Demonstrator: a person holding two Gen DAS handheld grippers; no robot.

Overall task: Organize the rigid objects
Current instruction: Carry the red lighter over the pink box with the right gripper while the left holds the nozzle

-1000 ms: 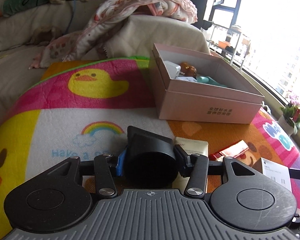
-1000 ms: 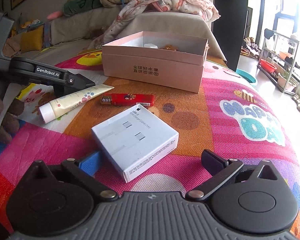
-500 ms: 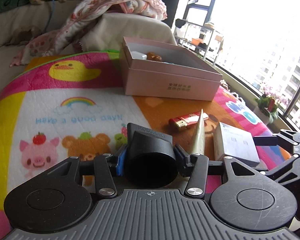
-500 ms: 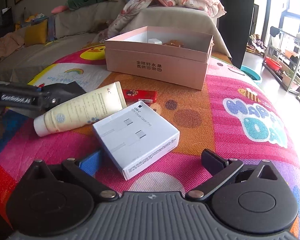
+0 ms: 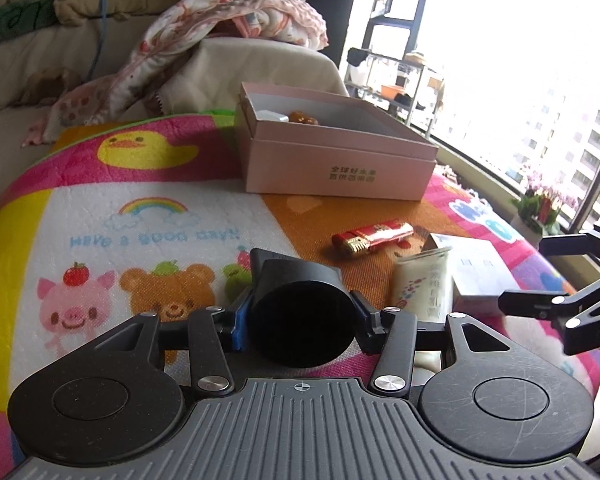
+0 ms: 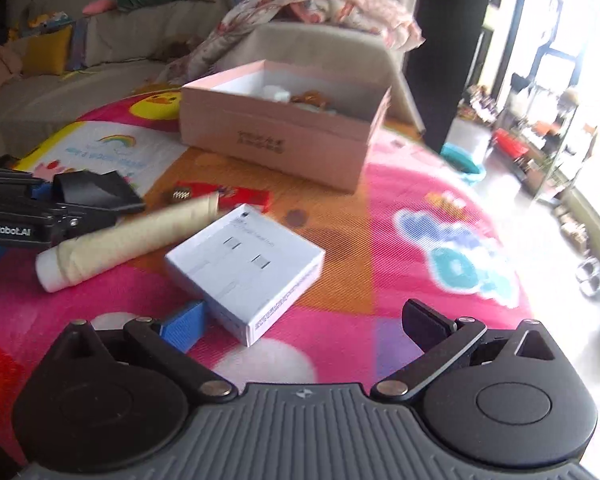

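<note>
My left gripper [image 5: 298, 312] is shut on a black hood-shaped object [image 5: 300, 308], held above the mat; it also shows in the right wrist view [image 6: 96, 192]. My right gripper [image 6: 300, 320] is open, its fingers either side of the near corner of a white box [image 6: 246, 268]. The white box also shows in the left wrist view [image 5: 476, 272]. A cream tube [image 6: 128, 236] lies left of the box. A red lighter [image 5: 374, 236] lies beyond. An open pink box [image 5: 332, 152] with small items inside stands at the back.
Everything rests on a colourful cartoon play mat [image 5: 140, 216]. A sofa with a patterned blanket [image 5: 228, 28] lies behind the pink box. Windows, a shelf rack [image 6: 540, 136] and a potted plant [image 5: 544, 208] are to the right.
The left gripper with the black object has swung, so the tube, lighter and white box now lie closer at its right. The right gripper has shifted and turned slightly; the view is blurred.
</note>
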